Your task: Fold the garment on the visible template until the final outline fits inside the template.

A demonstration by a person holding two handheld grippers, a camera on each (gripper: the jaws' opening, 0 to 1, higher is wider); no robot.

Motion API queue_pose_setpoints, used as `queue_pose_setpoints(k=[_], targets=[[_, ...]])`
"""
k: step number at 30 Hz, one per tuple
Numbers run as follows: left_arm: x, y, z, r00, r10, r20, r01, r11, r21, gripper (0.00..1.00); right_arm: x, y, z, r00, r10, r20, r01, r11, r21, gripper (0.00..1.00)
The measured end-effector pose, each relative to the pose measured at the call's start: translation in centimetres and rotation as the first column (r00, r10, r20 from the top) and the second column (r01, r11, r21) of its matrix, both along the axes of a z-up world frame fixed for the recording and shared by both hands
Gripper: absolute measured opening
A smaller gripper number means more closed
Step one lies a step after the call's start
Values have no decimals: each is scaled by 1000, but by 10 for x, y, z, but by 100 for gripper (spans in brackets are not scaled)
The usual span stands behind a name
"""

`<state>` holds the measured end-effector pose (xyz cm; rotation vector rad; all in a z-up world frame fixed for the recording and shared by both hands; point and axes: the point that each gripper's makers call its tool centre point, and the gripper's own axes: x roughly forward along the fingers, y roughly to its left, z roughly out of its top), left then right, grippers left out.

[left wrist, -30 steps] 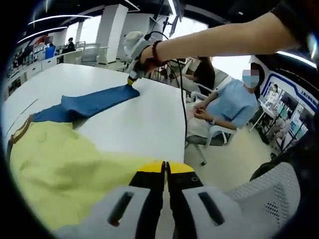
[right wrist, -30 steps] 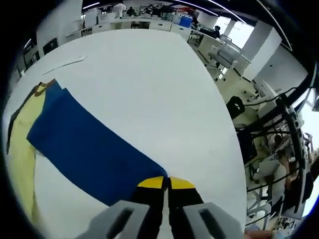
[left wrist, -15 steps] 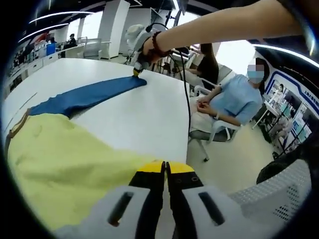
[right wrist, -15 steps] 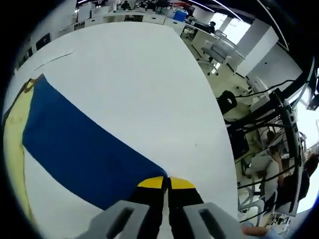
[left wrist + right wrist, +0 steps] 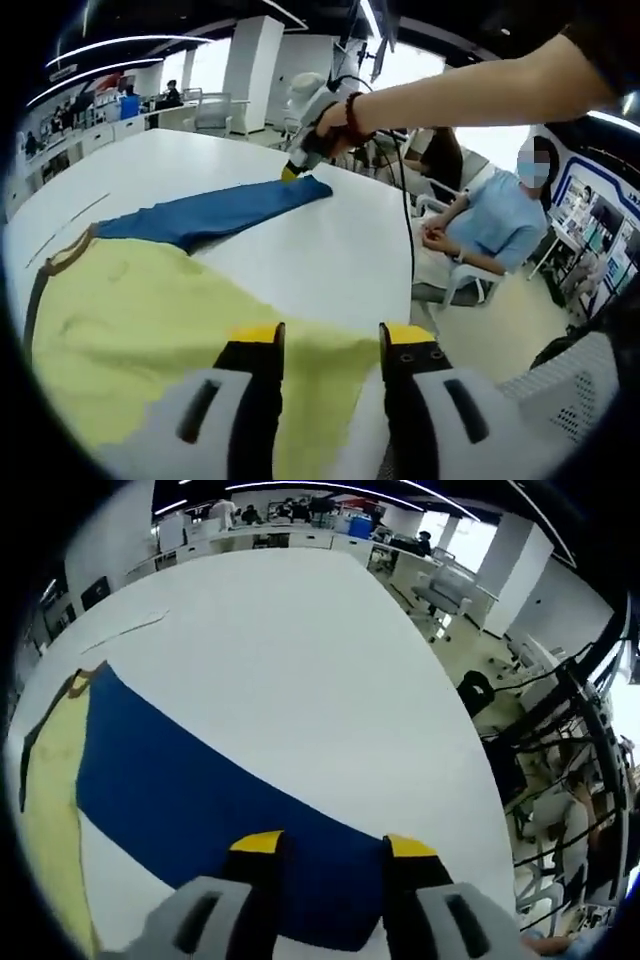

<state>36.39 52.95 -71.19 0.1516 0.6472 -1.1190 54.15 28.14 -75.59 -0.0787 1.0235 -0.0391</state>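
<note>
- Garment [image 5: 150, 310]: yellow body, blue sleeve [image 5: 215, 212], dark trim at the neck; spread flat on the white table [image 5: 330, 250].
- Left gripper [image 5: 331, 342]: jaws parted, gripping nothing; the yellow hem lies between and under the yellow tips.
- Right gripper [image 5: 335, 846]: jaws apart, nothing gripped; the blue sleeve's [image 5: 220, 820] cuff end lies between and beneath the tips. In the left gripper view the right gripper [image 5: 298, 168] sits at the sleeve's far end.
- Seated person [image 5: 490, 225]: beside the table.
</note>
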Motion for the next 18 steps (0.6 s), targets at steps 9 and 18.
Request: queue_pose_setpoints(k=[9, 18], targets=[[48, 48, 8, 985, 152, 75, -155, 987, 34, 71, 27, 64, 8, 983, 167, 72, -172, 982, 77, 52], [88, 98, 18, 960, 253, 123, -260, 965, 44, 86, 51, 128, 22, 946, 297, 134, -316, 936, 155, 55]])
